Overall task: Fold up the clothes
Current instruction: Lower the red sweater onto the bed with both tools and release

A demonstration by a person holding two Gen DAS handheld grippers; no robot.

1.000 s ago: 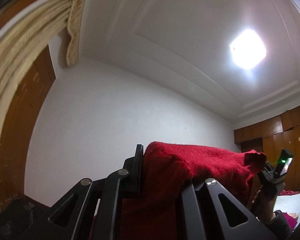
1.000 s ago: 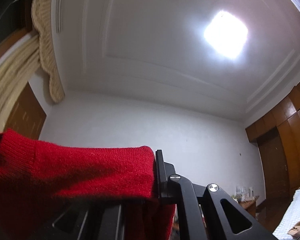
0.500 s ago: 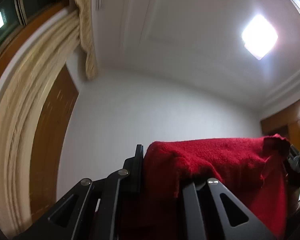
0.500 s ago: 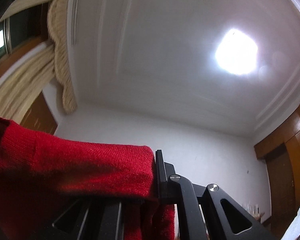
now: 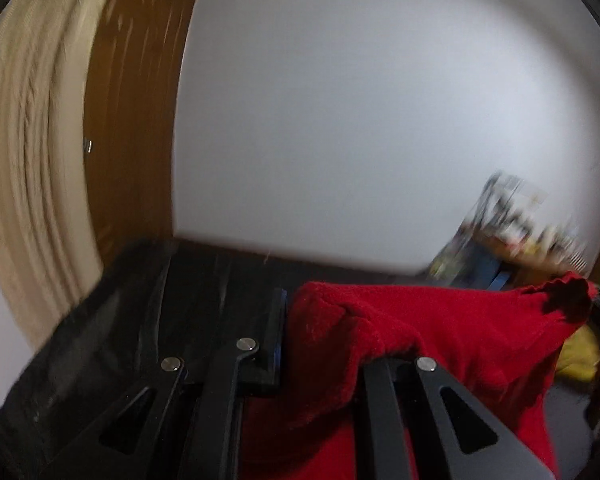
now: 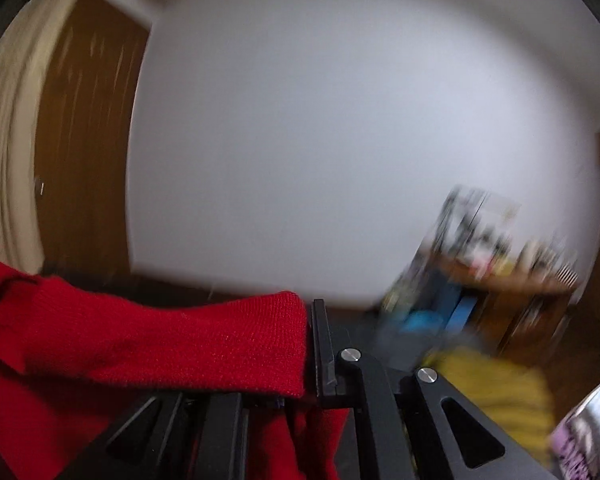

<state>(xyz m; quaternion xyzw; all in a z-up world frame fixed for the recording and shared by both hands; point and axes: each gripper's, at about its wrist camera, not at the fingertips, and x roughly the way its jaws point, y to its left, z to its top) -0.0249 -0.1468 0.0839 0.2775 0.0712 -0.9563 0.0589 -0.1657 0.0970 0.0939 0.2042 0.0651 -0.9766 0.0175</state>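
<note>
Left wrist view: the left gripper (image 5: 324, 344) occupies the lower centre of the frame. Its fingers (image 5: 274, 336) are pinching a bunched edge of the red knitted sweater (image 5: 440, 344). Only the left-hand finger is visible; the fabric covers the other one. The sweater runs from the grip toward the right edge of the frame, where its far corner rises to a point at the middle right, and the remainder hangs down to the lower edge of the frame. A yellow garment (image 5: 580, 356) shows just beyond that corner, at the right edge. A dark surface (image 5: 140, 312) lies behind the gripper at the lower left.

Right wrist view: the right gripper (image 6: 306, 350) sits at the lower centre. Its fingers (image 6: 320, 344) are pressed together on the ribbed hem of the same sweater (image 6: 160, 344). The hem extends from the grip to the left edge of the frame, and more fabric hangs below it. The yellow garment (image 6: 496, 392) lies at the lower right, beside the gripper linkage.

Background, both views: a white wall (image 6: 320, 140) fills the centre. A brown wooden door (image 6: 84, 140) and a beige curtain (image 5: 24, 140) stand at the left. A cluttered wooden cabinet (image 6: 512, 280) stands at the middle right. Its contents are too blurred to identify.
</note>
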